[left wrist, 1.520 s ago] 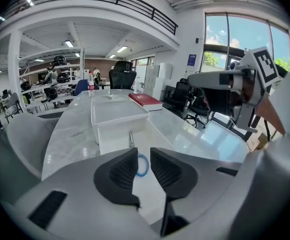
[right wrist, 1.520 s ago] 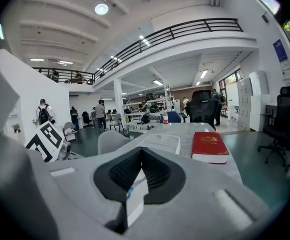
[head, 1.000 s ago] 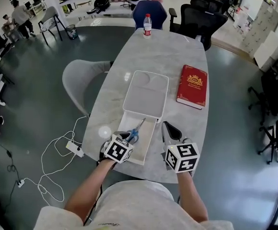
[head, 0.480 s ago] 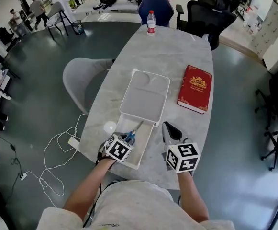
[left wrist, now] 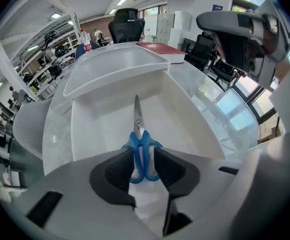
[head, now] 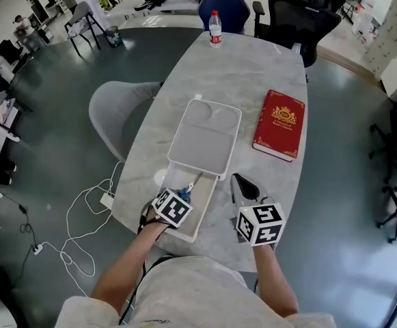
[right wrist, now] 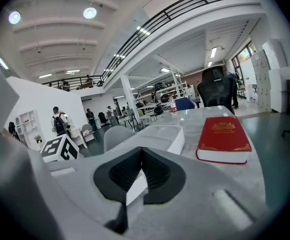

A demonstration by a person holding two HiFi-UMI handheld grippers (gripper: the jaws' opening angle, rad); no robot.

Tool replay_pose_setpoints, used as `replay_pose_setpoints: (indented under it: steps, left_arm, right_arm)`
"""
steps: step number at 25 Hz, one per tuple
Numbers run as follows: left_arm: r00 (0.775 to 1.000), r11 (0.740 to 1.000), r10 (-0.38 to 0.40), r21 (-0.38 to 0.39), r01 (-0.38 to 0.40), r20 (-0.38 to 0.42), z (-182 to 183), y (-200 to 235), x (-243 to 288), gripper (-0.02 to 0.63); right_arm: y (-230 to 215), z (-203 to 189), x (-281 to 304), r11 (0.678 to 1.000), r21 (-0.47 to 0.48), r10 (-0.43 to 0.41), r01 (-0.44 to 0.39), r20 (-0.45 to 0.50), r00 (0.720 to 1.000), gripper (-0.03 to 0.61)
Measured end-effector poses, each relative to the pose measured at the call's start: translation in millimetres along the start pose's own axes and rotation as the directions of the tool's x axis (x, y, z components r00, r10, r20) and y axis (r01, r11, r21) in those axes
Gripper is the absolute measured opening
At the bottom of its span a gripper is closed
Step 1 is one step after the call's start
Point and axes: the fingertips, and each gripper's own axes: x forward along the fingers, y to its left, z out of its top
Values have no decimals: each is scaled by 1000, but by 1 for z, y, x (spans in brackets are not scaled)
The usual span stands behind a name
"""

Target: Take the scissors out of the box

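Blue-handled scissors (head: 188, 188) (left wrist: 140, 146) lie flat in the pulled-out tray of a white box (head: 205, 137) (left wrist: 92, 129), blades pointing away from me. My left gripper (head: 182, 196) (left wrist: 144, 166) is inside the tray, low over the handles. Its jaws stand a little apart, with the handle loops showing in the gap and partly hidden behind the pads. My right gripper (head: 236, 181) (right wrist: 142, 159) rests on the table to the right of the tray, shut and holding nothing. The box (right wrist: 159, 136) shows just ahead of it in the right gripper view.
A red book (head: 279, 125) (right wrist: 223, 134) lies right of the box. A water bottle (head: 215, 27) stands at the table's far end. A grey chair (head: 116, 111) and a white cable with a power strip (head: 106, 200) are on the left; office chairs stand beyond.
My left gripper has moved forward into the tray, closer over the scissors' handles. The head view has shifted slightly. The right gripper has stayed where it was.
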Motion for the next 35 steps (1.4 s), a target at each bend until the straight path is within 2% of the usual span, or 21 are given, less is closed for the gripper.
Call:
replay_pose_setpoints:
  steps: [6, 19, 26, 35]
  left_arm:
    - [999, 1000, -7, -18, 6, -54, -2, 0, 6, 106]
    - [993, 998, -47, -37, 43, -112, -2, 1, 10, 107]
    - [993, 999, -42, -33, 38, -106, -2, 2, 9, 117]
    - [996, 999, -41, -21, 39, -81, -1, -1, 8, 84]
  right_arm:
    - [-4, -3, 1, 1000, 9, 6, -6, -7, 1000, 5]
    - [1, -7, 8, 1000, 13, 28, -28, -17, 999, 5]
    - [3, -8, 10, 999, 11, 34, -34, -21, 999, 5]
    - [8, -8, 6, 999, 1, 35, -35, -19, 999, 5]
